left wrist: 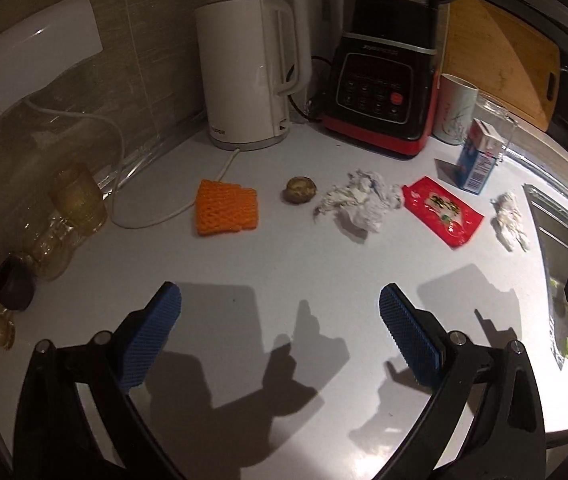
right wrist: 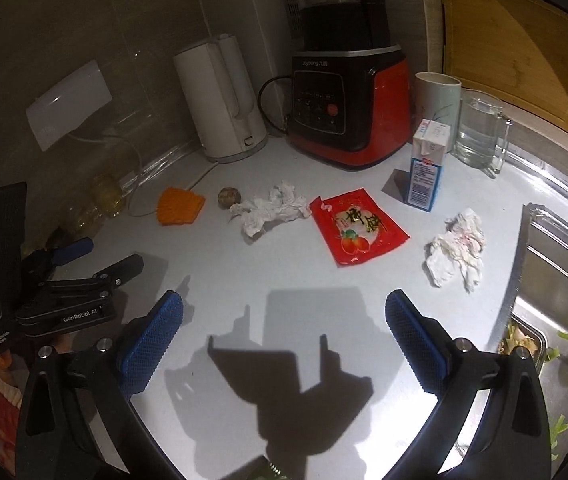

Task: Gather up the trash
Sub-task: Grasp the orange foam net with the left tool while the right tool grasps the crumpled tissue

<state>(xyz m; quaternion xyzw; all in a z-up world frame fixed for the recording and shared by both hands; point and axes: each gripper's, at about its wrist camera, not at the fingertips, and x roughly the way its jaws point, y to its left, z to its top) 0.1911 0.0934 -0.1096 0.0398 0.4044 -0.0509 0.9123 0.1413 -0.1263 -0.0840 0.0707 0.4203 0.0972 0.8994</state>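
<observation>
Trash lies in a row on the white counter (left wrist: 264, 264): an orange foam net (left wrist: 227, 207) (right wrist: 180, 207), a small brown round scrap (left wrist: 300, 189) (right wrist: 229, 197), a crumpled white tissue (left wrist: 360, 200) (right wrist: 270, 211), a red snack wrapper (left wrist: 442, 211) (right wrist: 358, 226), and a second crumpled tissue (left wrist: 510, 219) (right wrist: 458, 249). A small milk carton (left wrist: 480, 156) (right wrist: 427, 166) stands upright behind them. My left gripper (left wrist: 280, 320) is open and empty, short of the row. My right gripper (right wrist: 284, 322) is open and empty too, in front of the wrapper. The left gripper also shows at the left of the right wrist view (right wrist: 84, 268).
Along the wall stand a white kettle (left wrist: 250, 72), a red and black blender (left wrist: 386, 76), a paper cup (left wrist: 456, 108), a glass jug (right wrist: 480, 132) and a wooden cutting board (right wrist: 516, 48). Amber glasses (left wrist: 76, 200) sit left. A steel sink (right wrist: 556, 288) with green scraps lies right.
</observation>
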